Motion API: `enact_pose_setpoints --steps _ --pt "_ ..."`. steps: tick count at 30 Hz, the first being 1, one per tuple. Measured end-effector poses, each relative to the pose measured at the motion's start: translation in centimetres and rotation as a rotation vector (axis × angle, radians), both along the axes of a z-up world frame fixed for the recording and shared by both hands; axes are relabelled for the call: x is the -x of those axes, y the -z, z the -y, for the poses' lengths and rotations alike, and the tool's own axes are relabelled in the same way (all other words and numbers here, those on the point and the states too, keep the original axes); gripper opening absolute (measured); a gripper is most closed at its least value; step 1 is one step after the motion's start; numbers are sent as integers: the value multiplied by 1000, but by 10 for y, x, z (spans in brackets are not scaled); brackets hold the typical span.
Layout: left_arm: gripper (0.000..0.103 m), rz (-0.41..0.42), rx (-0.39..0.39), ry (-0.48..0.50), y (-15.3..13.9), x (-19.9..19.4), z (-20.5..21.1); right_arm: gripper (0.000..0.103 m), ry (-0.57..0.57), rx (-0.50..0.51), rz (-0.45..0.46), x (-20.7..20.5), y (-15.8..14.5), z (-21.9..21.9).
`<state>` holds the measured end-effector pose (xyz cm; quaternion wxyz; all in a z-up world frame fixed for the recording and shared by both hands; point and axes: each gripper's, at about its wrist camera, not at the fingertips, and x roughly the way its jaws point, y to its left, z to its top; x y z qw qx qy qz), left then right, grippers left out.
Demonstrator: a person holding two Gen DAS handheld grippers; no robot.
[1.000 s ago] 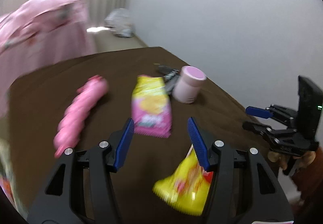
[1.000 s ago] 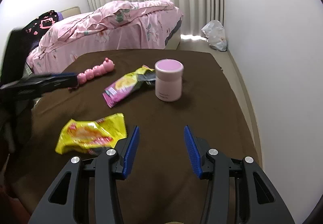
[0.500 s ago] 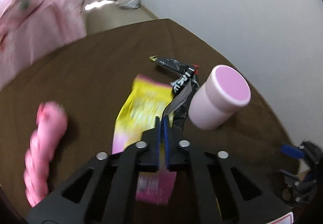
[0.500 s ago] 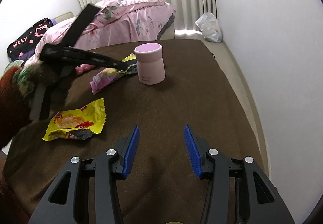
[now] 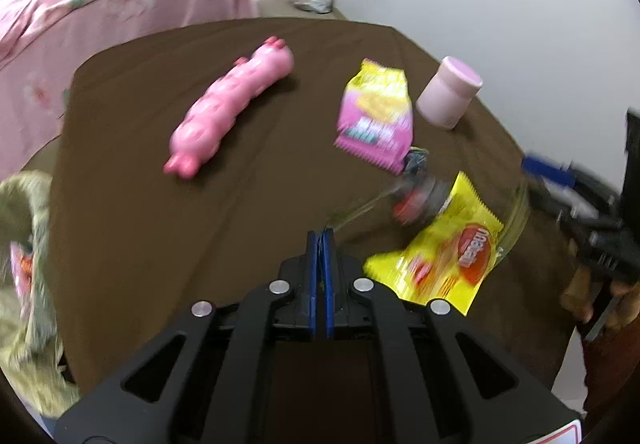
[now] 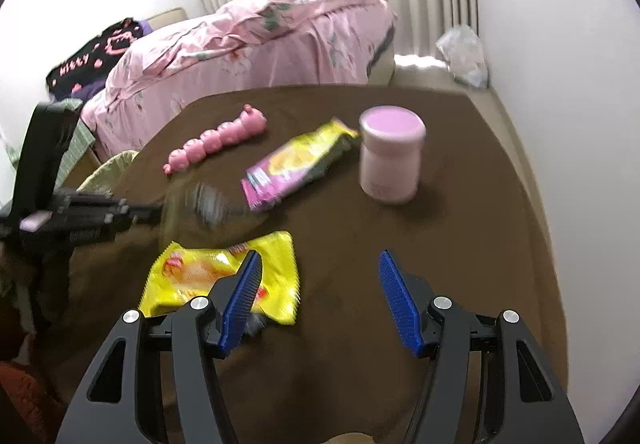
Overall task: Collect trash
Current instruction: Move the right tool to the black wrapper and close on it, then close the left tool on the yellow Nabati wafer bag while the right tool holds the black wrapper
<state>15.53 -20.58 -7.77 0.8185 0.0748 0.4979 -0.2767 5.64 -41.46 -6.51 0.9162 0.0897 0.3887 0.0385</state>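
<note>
Left gripper (image 5: pixel 320 240), open a second ago, now has its jaws pinched together on the thin dark wrapper (image 5: pixel 416 196), lifted from beside the pink jar (image 5: pixel 448 92) and swinging blurred above the brown surface (image 6: pixel 460 244); the yellow packet (image 6: pixel 224 276) still lies there, with the right gripper (image 6: pixel 319 258) jaws opening wide and empty just over it, probably the next pick.

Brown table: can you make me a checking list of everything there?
Surface: brown cloth covers the table.
Job's things: yellow wrapper and pink-and-yellow wrapper lie flat; dark wrapper, blurred, hangs from left gripper.
Clutter: pink toy, pink jar standing upright.
Grippers: left gripper shut on dark wrapper; right gripper opening, nothing between its jaws.
Cables: nothing seen.
Surroundings: bed with pink quilt, plastic bag on floor by the wall.
</note>
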Motion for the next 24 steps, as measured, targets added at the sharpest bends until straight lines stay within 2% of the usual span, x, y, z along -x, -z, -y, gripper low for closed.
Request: enact_pose_setpoints --steps 5,11,13,15,18,19,20,22,24 --pt "15 12 11 -48 1 14 -19 57 -65 8 24 -14 -16 -28" --pt "24 49 1 -101 -12 18 -34 57 -215 -2 3 -24 -12 -69" --pt "32 42 -8 -134 -15 18 -43 57 -251 14 -8 -31 -9 -82" --pt "33 23 -23 -155 -14 17 -48 57 -272 31 -30 -40 -2 -91" --pt "33 -3 -16 -165 -12 20 -56 48 -294 23 -82 -57 13 -99" --pt "33 -6 -18 -168 -11 21 -58 38 -289 14 -100 -61 18 -99" --pt "33 -9 -23 -174 -10 22 -60 34 -275 17 -111 -64 21 -100" --pt "33 -12 -25 -177 -9 24 -62 25 -261 25 -97 -63 17 -99" --pt "33 -11 -23 -170 -10 26 -62 23 -240 18 -61 -59 7 -93"
